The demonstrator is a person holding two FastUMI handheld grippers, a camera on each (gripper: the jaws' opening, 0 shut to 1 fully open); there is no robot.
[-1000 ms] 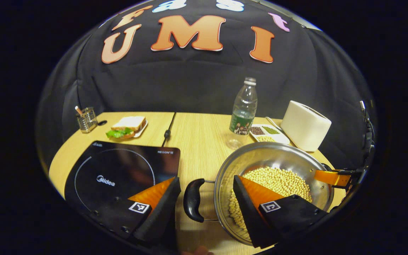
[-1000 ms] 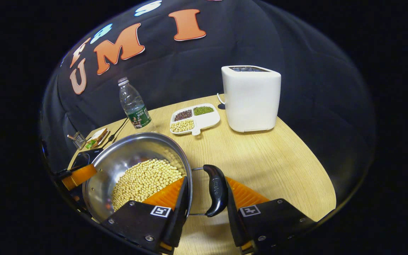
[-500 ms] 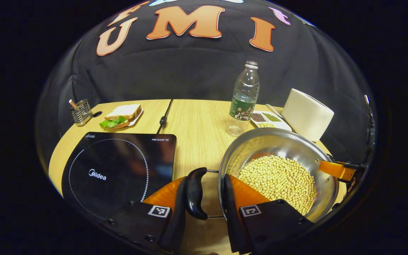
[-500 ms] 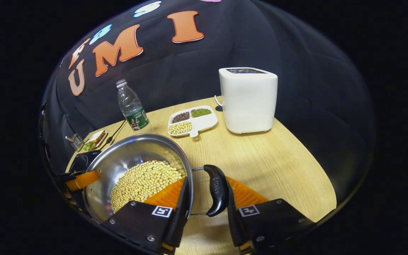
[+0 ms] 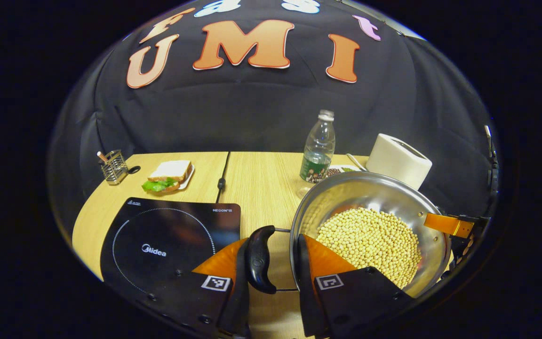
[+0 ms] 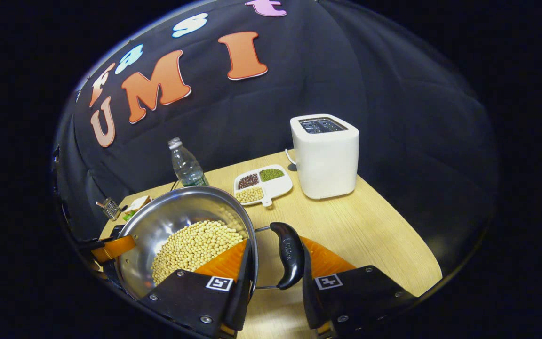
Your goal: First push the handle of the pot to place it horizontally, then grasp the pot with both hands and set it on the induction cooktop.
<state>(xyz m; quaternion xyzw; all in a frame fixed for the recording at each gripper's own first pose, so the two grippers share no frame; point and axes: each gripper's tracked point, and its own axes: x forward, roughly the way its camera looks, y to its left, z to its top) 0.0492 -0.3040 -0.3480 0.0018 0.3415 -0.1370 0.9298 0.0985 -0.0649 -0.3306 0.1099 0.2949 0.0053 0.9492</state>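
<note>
Where the pot (image 5: 370, 235) stands, the bottle's (image 5: 317, 155) base hides.

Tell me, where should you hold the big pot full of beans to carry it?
By its two black loop handles, one on each side. They stick out level from the steel pot, so a gripper comes in from outside. The left gripper straddles the left handle, and the right gripper straddles the right handle.

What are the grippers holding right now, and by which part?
The pot: left gripper on its left handle, right gripper on its right handle.
</note>
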